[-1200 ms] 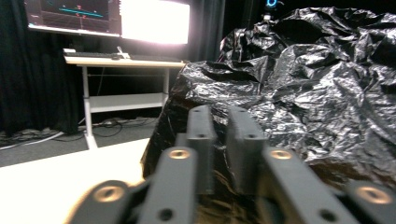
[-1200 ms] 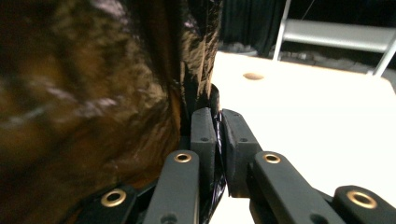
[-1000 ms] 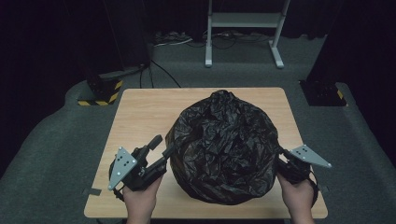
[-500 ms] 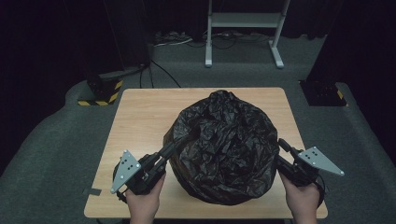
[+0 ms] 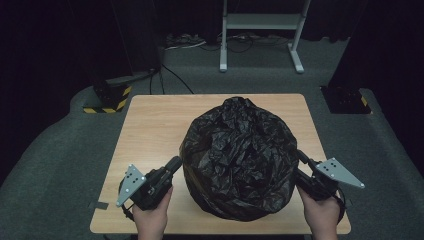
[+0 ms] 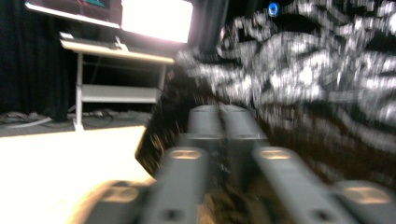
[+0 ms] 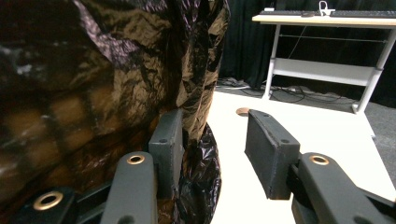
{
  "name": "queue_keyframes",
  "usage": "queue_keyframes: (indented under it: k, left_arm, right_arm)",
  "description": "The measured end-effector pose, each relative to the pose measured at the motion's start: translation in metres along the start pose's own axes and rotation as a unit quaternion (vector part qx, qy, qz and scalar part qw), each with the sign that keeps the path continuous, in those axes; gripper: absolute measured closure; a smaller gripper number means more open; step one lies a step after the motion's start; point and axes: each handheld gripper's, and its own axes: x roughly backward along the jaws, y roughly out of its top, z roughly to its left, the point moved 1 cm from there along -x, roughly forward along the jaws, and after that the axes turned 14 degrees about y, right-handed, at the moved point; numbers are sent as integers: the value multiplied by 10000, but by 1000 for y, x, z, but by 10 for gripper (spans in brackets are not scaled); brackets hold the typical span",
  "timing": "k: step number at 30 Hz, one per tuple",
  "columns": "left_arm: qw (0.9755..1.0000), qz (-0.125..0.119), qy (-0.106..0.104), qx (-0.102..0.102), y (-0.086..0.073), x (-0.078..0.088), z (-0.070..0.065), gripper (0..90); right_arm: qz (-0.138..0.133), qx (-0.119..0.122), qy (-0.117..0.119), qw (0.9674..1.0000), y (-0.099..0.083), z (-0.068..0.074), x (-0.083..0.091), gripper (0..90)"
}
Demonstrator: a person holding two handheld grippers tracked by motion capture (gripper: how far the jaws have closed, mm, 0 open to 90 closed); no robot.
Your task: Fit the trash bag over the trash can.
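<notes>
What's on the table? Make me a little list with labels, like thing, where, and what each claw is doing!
Thing: black bag, crinkly, full and round
Where: middle of the wooden table
Left claw: at the bag's left side; jaws close together, just been opening a bit; too blurry to tell if any bag is pinched
Right claw: at the bag's right side; open, just been opening; a fold of bag lies against one pad, the other pad is apart from it
</notes>
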Motion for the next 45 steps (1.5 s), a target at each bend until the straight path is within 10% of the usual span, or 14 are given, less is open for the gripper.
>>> queue_keyframes:
  k: [6, 10, 15, 25, 33, 45]
  left_arm:
    - [9990, -353, -62, -270, 21, -1, -22, 385]
    - [9995, -40, -92, -316, 18, -13, -32, 310]
    - [9999, -29, -138, 22, 12, -12, -29, 463]
    - [9998, -128, 58, -130, 16, -9, -25, 892]
    - [9998, 129, 76, 93, -5, -13, -12, 898]
    - [9931, 1090, 194, -388, -72, -46, -13, 897]
  right_arm:
    - [13, -24, -14, 10000, -2, -1, 0, 560]
    - [1, -62, -16, 10000, -3, -1, 0, 549]
    - [-2, -51, -17, 10000, -4, -1, 1, 547]
    - [-55, -31, 6, 10000, -2, 1, 1, 544]
    - [-46, -12, 12, 10000, -2, 2, 0, 546]
    - [145, -87, 21, 9999, -17, 0, -7, 538]
